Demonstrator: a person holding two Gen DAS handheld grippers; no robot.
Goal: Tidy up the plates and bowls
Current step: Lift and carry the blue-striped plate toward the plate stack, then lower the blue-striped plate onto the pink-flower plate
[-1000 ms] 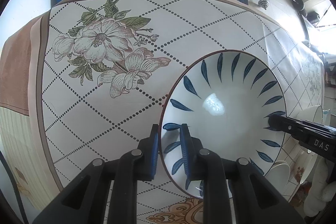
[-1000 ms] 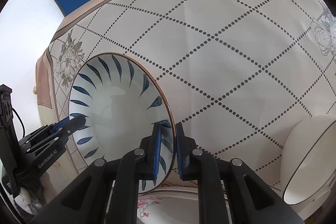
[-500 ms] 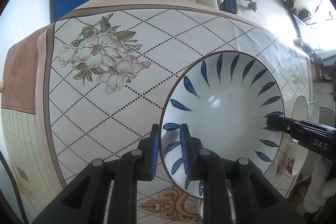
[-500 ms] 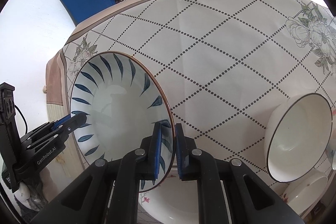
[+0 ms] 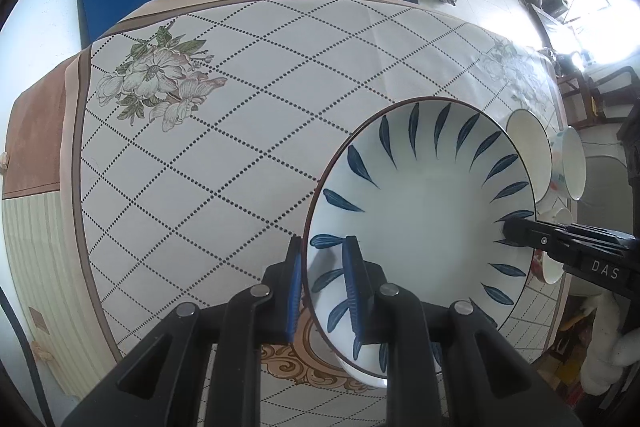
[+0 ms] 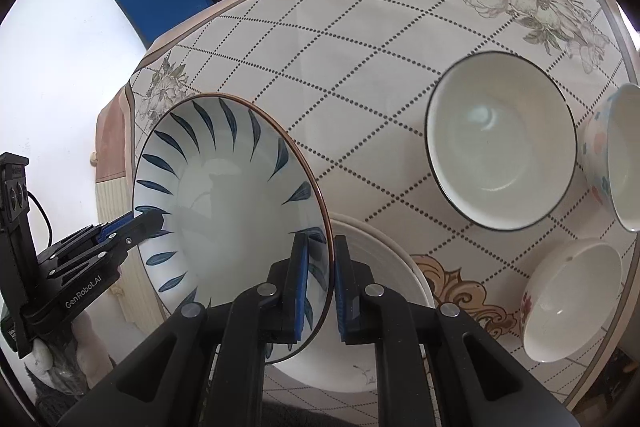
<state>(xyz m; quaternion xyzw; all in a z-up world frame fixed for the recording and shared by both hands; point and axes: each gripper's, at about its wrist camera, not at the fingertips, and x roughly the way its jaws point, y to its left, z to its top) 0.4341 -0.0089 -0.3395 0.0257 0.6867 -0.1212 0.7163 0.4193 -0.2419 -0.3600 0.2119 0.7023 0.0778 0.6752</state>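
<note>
The blue-leaf plate (image 5: 424, 223) hangs in the air above the bench (image 5: 248, 131), lifted clear of its cloth and held by its brown rim from two opposite sides. The left hand-held gripper (image 5: 322, 281) is closed narrow on one edge of the plate, one blue pad inside the rim and the other outside it. The right hand-held gripper (image 6: 320, 281) pinches the opposite edge in the same way, its jaws nearly together with the rim between the pads. Directly beneath the plate, partly hidden by it, lies a white plate (image 6: 384, 291) on the bench. Beyond the plate's right-gripper side stands a dark-rimmed white bowl (image 6: 500, 147), and just beside that a floral bowl (image 6: 616, 155) near the bench edge. Nearer the camera than both, a small bowl with a red flower (image 6: 568, 303) sits by the ornate brown scroll in the cloth (image 6: 468, 291).
</note>
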